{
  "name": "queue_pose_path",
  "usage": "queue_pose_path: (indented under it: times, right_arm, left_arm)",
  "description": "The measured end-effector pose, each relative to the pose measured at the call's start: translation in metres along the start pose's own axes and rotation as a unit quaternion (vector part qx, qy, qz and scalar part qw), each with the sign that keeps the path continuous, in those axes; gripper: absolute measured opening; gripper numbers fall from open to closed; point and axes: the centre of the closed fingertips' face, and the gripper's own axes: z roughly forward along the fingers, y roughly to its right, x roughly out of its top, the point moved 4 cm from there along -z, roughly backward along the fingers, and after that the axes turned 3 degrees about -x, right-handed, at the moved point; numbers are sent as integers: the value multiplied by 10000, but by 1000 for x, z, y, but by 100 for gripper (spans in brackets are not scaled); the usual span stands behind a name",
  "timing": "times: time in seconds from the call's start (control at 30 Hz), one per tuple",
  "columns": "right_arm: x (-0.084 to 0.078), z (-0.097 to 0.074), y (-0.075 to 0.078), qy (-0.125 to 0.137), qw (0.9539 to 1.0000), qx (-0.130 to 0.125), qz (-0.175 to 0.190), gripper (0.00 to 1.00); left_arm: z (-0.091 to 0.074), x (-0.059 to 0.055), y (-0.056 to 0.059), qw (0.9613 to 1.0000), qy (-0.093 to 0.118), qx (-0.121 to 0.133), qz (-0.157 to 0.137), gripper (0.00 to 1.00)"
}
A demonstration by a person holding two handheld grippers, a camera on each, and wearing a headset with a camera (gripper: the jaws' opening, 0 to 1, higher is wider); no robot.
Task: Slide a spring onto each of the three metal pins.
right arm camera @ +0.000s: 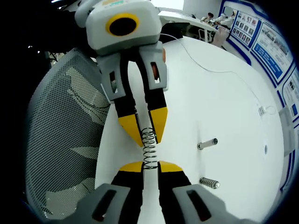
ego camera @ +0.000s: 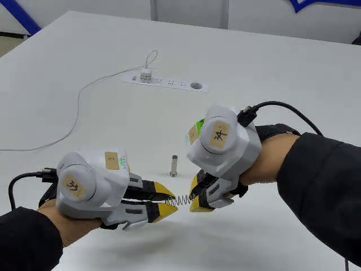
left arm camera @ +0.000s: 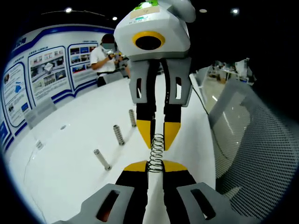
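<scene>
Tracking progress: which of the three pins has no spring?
The smooth pin at the row's near end in the left gripper view; the middle pin and far pin carry springs.

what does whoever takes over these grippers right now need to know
Left gripper: shut on one end of the spring.
Right gripper: shut on its other end; the spring is held between them above the table.
Pins stand in a row in the left gripper view: bare pin, then middle pin and far pin, the latter two seemingly carrying springs.
Done: two pins, as far as I can tell.
To do: this spring onto the bare pin.
</scene>
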Motion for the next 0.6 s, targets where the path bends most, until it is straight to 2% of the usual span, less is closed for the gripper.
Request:
queue_pose_path:
  times: [0.17, 0.37, 0.6]
  right_arm:
    - [6, -7, 0, 108, 9999, -27, 23, 12]
    - [22, -16, 0, 275, 9996, -81, -56, 12]
    - [36, -19, -4, 372, 9991, -61, -208, 12]
  left_arm:
    - [-1, 0, 1, 10000, 5, -2, -26, 10]
    - [-1, 0, 1, 10000, 15, 12, -48, 10]
    - [0, 0, 1, 10000, 29, 18, -68, 10]
